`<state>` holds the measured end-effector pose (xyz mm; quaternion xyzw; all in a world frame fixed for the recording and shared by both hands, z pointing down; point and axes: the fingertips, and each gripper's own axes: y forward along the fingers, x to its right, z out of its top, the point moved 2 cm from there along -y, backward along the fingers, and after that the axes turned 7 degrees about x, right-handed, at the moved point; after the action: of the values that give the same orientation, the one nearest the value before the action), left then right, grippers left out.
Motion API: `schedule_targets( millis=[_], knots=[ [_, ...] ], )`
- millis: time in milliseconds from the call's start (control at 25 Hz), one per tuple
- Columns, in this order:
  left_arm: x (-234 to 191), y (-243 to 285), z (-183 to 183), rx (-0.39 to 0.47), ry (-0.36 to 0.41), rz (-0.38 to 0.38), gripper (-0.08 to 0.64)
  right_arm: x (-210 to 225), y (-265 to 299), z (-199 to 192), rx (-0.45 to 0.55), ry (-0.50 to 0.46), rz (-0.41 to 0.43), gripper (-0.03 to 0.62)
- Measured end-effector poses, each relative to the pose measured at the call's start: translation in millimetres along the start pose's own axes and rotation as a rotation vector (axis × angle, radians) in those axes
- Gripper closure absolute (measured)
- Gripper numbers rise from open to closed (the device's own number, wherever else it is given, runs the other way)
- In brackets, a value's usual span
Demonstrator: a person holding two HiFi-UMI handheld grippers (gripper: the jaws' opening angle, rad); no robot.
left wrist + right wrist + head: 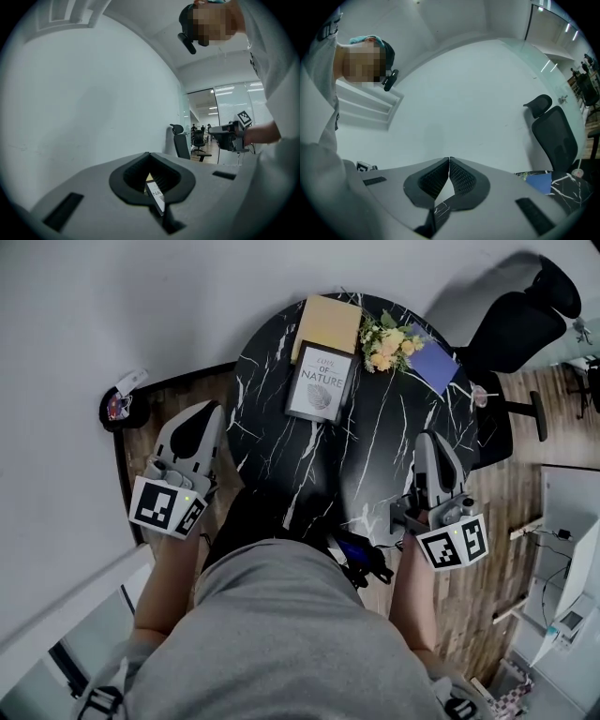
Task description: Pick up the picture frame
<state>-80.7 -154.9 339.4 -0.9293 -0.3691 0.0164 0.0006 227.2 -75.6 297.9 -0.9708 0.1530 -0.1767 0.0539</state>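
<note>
Head view showed, at the far left, a small dark round thing (119,406) on the wood floor by the wall. Next came the left gripper (214,409), held off the left edge of the round black marble table (394,465), well apart from everything on it. Left gripper view showed its jaws (149,154) closed tip to tip and holding nothing; through the hollow between the pads the picture frame (154,194) could be seen farther off. On the far half of the table the picture frame (320,382) sat with its printed face toward the camera, between the two grippers and touched by neither. Its far edge met a tan book (330,322); whether it overlapped the book could not be told. Just right of the book lay a bunch of yellow flowers (388,341), its right side against a blue notebook (433,362). Nearer the person, the right gripper (424,434) hung over the table's right part. Right gripper view showed its jaws (449,159) pressed together with nothing between them, and the blue notebook (539,183) beyond. A black office chair (520,324) stood past the table at the far right.
</note>
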Motion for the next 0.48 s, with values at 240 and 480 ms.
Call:
schedule_targets(
  millis=[240, 480],
  knots=[
    [-9.6, 10.0, 1.2, -0.006, -0.014, -0.043, 0.554, -5.8, 4.9, 0.3, 0.004, -0.002, -0.043, 0.566],
    [-17.9, 16.8, 3.3, 0.009, -0.03, -0.075, 0.554, -19.5, 10.2, -1.0, -0.006, -0.01, -0.059, 0.566]
  ],
)
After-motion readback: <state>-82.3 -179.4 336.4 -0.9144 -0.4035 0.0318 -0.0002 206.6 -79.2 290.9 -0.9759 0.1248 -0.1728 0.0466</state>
